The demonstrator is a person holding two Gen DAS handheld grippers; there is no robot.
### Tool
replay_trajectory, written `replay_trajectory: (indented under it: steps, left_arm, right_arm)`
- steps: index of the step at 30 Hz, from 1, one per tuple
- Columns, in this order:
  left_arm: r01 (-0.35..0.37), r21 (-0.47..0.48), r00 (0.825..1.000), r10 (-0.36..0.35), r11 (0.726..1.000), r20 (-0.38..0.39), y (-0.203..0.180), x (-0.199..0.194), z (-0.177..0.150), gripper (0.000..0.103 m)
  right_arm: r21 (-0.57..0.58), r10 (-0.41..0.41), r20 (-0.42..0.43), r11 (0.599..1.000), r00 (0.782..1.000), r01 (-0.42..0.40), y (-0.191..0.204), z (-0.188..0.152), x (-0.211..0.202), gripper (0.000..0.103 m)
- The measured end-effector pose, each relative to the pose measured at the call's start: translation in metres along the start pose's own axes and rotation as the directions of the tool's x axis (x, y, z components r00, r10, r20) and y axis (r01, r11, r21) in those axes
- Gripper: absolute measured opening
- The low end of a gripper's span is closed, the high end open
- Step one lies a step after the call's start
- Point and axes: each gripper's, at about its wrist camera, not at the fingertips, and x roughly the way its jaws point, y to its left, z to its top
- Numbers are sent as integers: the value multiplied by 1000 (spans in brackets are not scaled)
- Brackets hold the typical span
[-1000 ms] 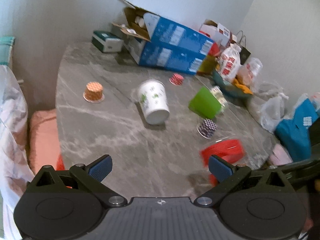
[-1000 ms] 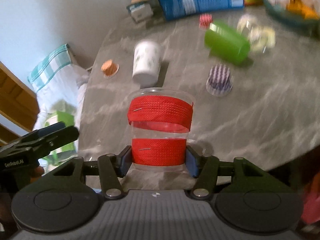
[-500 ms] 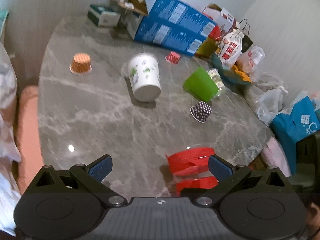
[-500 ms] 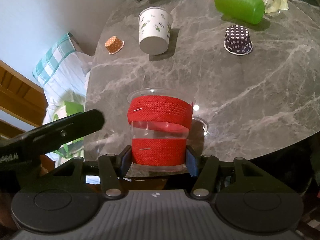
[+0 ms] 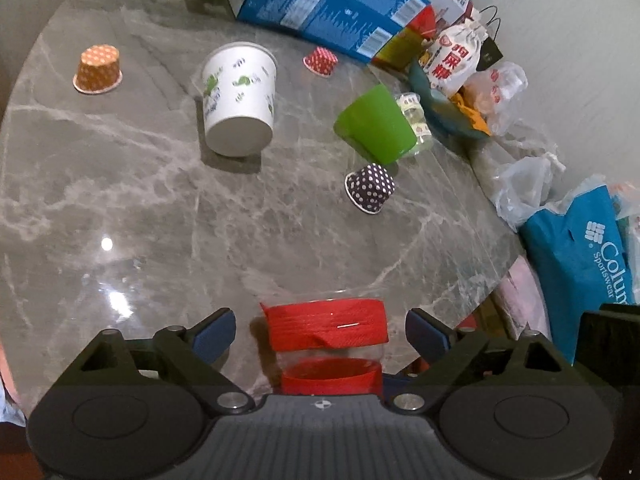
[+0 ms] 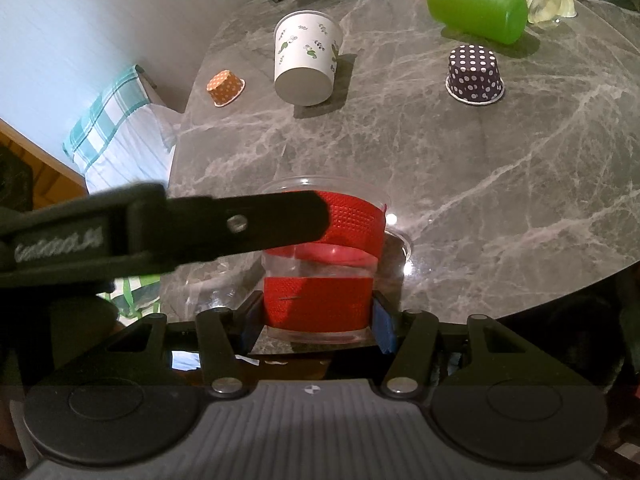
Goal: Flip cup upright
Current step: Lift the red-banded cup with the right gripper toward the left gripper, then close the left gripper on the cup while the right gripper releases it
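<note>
Low in the centre of the right wrist view stands the clear plastic cup (image 6: 320,264) with two red bands, rim upward, on the marble worktop (image 6: 460,184) near its front edge. Held at the lower band by the right gripper (image 6: 319,316), blue fingers (image 6: 382,322) pressed on both sides of the wall. In the left wrist view, seen again at the bottom centre, the same cup (image 5: 326,340), between the wide-spread fingers (image 5: 214,332) of the left gripper (image 5: 320,334), not touched by them. Probably very light and thin, so easy to dent under a hard squeeze; smooth plastic likely slippery, while the woven red bands seem to give better friction. Best grip judged to be on a band, low on the body, with gentle force. Further up in the frame lie a white paper cup (image 6: 306,58) and a green cup (image 6: 476,2) on their sides.
</note>
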Motion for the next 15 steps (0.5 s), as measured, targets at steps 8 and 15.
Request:
replay_trajectory:
  steps: [8,15]
  left_arm:
    - [0,-30,999,-1,1000,-41,0,14,3,87]
    - [-7,-26,998,6,1000,-59,-2,23,5,85]
  right_arm:
    - [1,9,0,1000,1000,-9,0,0,0,57]
    - [8,21,0,1000,1000,-21,-2,0,0,57]
